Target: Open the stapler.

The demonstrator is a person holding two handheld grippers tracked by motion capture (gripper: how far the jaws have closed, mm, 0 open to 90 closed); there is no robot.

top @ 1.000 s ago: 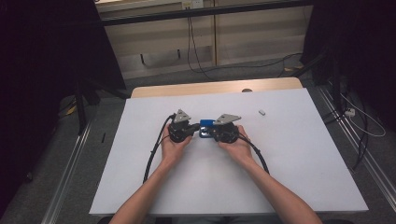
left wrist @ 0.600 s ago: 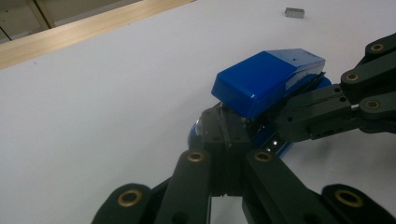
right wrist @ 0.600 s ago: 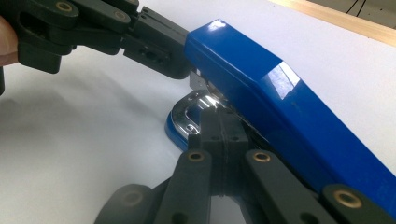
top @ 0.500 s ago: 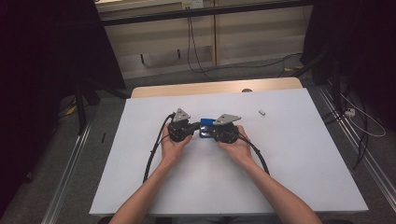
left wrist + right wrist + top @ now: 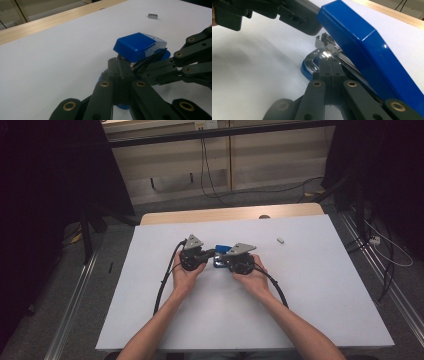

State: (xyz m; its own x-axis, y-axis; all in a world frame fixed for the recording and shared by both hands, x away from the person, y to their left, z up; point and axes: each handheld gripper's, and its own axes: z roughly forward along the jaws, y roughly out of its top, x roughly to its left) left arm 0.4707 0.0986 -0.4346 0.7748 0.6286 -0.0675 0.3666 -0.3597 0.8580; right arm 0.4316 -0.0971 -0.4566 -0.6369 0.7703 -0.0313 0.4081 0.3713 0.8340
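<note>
blue stapler (image 5: 220,249) | left tongs (image 5: 212,253), right tongs (image 5: 223,258) closed, tips meeting at it | hands level

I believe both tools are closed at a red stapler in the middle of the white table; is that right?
Not quite: the stapler is blue, as the left gripper view shows. Both tools, left and right, are closed at it in the middle of the white table.

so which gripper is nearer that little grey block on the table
Right. The right gripper sits at the blue stapler, closer to the small grey block off to its right; the left gripper is on the stapler's far side.
</note>
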